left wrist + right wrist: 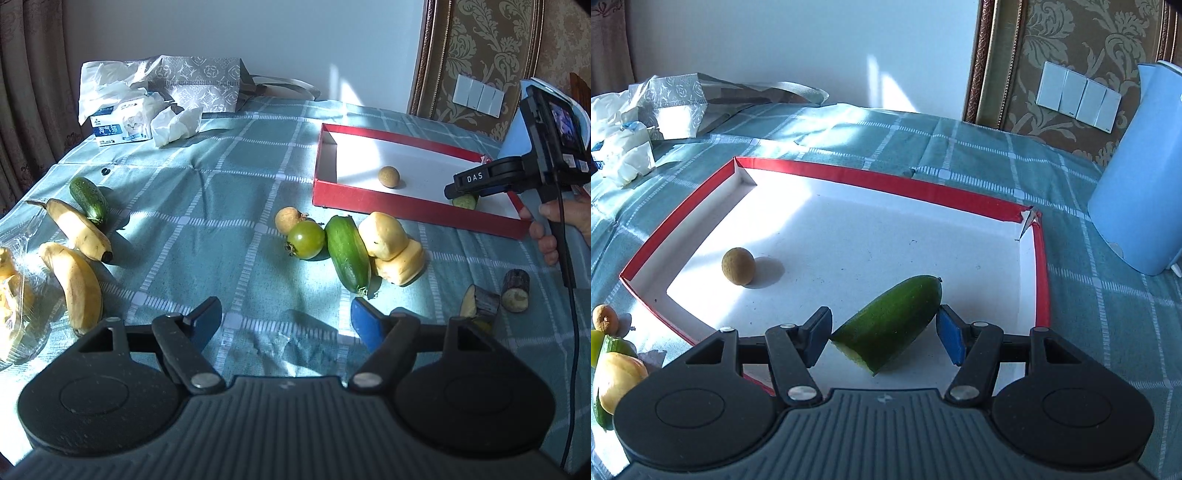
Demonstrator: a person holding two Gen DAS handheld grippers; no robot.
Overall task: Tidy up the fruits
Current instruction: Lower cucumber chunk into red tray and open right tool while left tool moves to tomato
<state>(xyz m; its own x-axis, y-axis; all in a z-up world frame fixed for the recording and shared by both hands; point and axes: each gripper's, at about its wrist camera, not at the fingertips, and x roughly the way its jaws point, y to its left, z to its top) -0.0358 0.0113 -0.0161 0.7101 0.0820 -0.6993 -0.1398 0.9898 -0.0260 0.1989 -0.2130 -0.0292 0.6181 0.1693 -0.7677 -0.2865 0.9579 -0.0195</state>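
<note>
On the tabletop [229, 192], at the far left, two bananas [79, 229] lie beside a small cucumber [88, 201]. Nearer the middle a brown round fruit [290, 219], a green tomato [306, 239], a larger cucumber [347, 253] and pale yellow fruit pieces [391, 247] crowd together, touching. The left tongs [286, 321] hover over bare cloth, spread and empty. Further right, the red-rimmed tray [886, 181] holds a brown ball-shaped fruit [738, 266] and a cut cucumber half [890, 325]. The right tongs [884, 336] are spread around that half; whether the pads press on it I cannot tell. A blue container [1141, 177] stands beyond the tray's right edge.
</note>
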